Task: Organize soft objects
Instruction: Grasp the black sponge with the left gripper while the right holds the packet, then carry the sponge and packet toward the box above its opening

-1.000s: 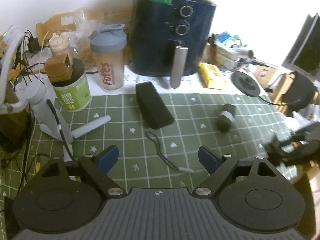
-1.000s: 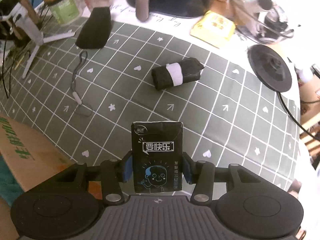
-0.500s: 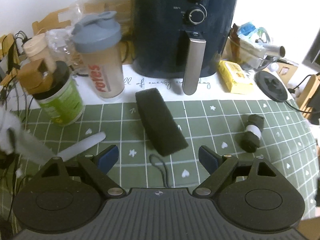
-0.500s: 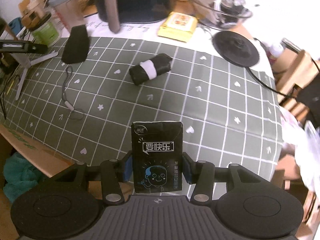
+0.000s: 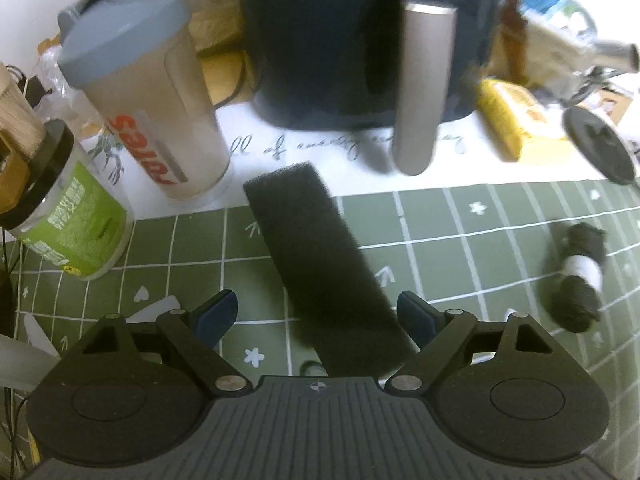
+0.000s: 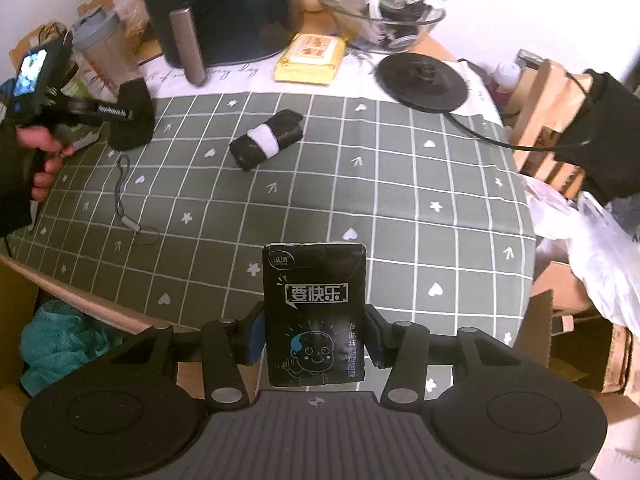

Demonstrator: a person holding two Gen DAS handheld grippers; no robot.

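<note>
Green grid cloth (image 5: 500,216); left tongs (image 5: 318,314) spread over black sponge (image 5: 320,264).

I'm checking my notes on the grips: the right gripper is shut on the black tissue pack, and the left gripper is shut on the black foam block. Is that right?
Not quite. The left gripper is open: in the left wrist view its pads stand apart on either side of the black foam block without pressing it. The right gripper is indeed shut on the black tissue pack.

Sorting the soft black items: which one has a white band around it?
The rolled black bundle mid-cloth. The foam block is plain black; the tissue pack is printed.
</note>
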